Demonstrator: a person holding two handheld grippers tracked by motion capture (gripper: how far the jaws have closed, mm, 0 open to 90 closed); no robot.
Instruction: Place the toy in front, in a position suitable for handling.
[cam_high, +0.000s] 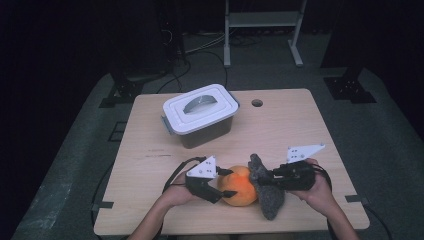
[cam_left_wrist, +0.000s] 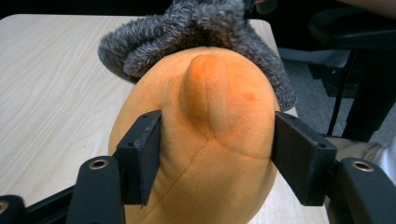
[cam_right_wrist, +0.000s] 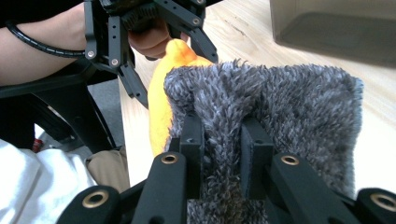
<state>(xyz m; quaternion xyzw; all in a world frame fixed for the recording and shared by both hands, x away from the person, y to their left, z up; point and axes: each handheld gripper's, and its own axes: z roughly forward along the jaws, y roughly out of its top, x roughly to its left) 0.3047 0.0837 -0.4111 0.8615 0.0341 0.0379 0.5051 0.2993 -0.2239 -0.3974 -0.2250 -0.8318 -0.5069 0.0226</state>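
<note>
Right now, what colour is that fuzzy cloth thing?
Grey, flecked lighter; the fuzzy cloth shows best in the right gripper view.

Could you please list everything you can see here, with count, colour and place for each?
Round orange plush toy: one, orange, near edge of the table, between the two grippers, touching the grey cloth.
Fuzzy grey cloth: one, dark grey, right of the plush toy.
Lidded plastic storage box: one, white lid with grey handle over a dark translucent body, far left part of the table.
Light wooden table: one, pale wood, with a round hole near its far edge.
White metal frame: one, on the floor beyond the table.
Left gripper: one, black, jaws around the plush toy.
Right gripper: one, black, pinching the grey cloth.
</note>
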